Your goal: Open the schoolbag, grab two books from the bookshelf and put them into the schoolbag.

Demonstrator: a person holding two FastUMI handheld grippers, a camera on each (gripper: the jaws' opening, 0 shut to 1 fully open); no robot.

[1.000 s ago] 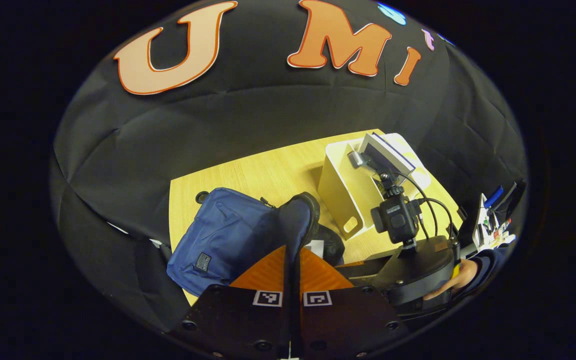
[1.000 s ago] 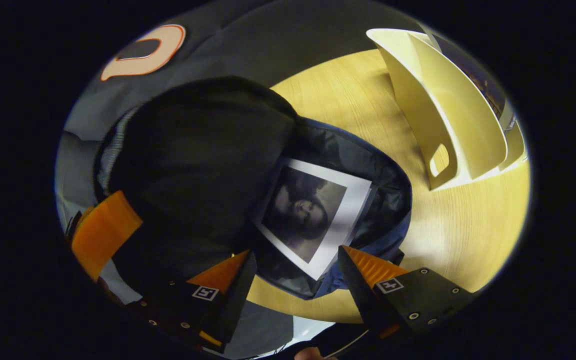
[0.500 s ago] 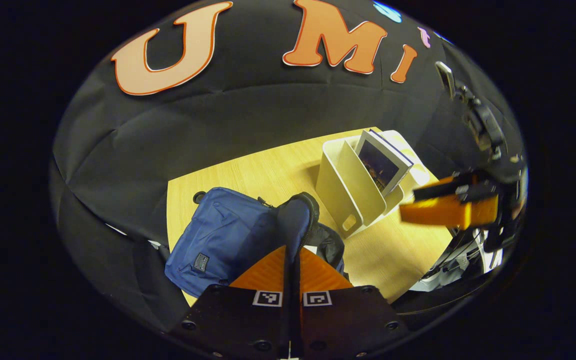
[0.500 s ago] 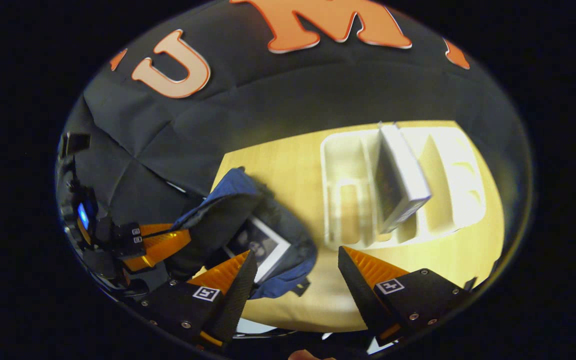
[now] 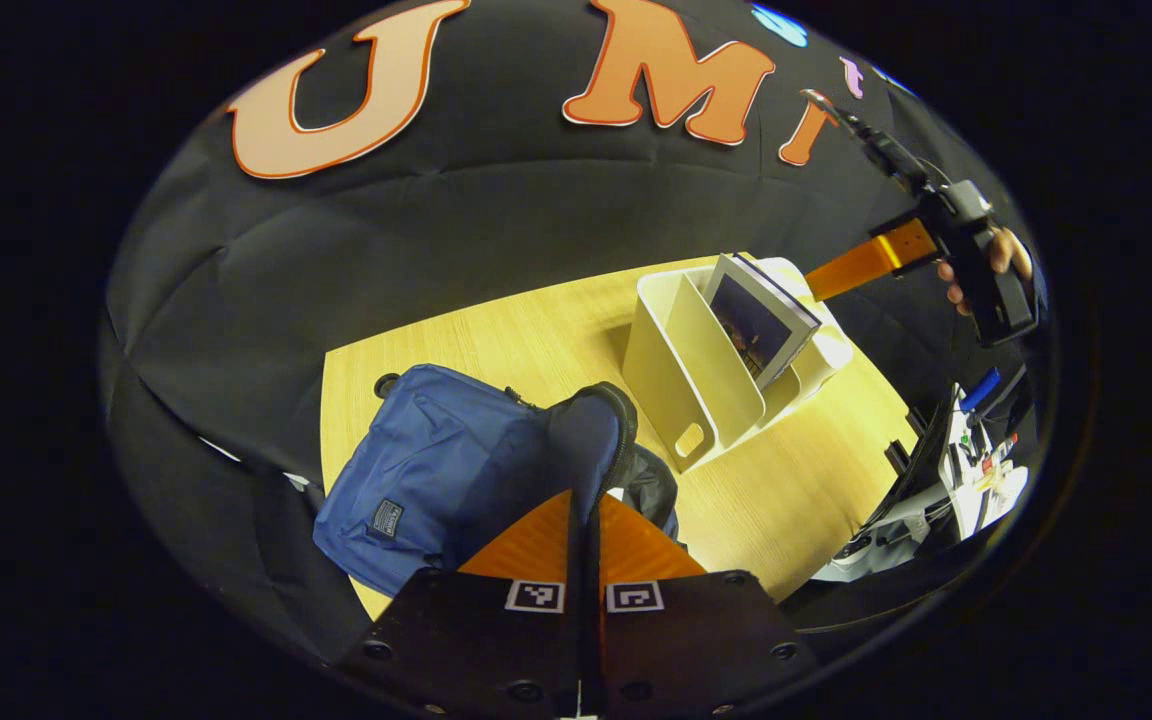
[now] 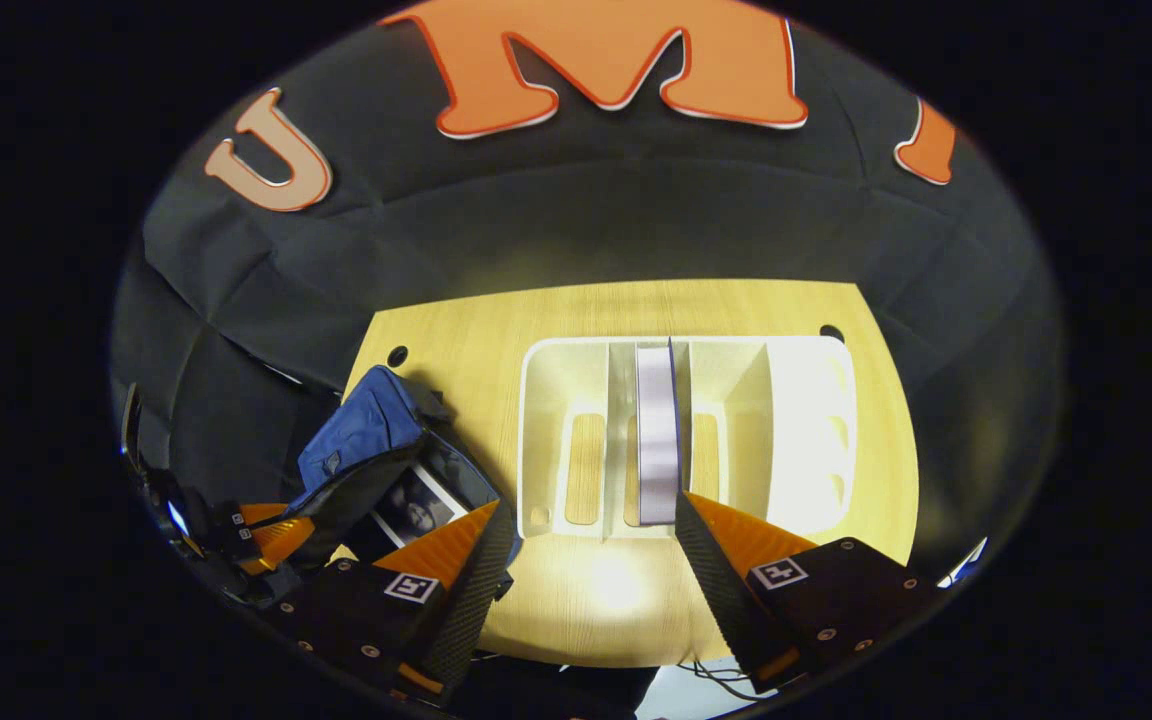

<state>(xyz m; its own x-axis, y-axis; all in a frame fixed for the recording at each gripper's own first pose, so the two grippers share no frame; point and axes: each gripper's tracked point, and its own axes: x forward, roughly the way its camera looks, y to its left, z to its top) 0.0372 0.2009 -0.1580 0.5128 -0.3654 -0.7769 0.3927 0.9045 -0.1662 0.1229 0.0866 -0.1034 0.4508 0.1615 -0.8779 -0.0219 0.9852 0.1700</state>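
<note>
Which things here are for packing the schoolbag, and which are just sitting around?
For the job: the blue schoolbag, held open by the left tongs; the book already inside it; the book standing in the white bookshelf; the open right tongs.

Just around: the wooden table; the clutter off the table's edge.

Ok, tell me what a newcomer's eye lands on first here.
First, the blue schoolbag at the table's near-left corner, its flap pinched up by the left gripper, with one book already inside. Next, the white bookshelf mid-table holding a single upright book, the open right gripper poised before it.
</note>
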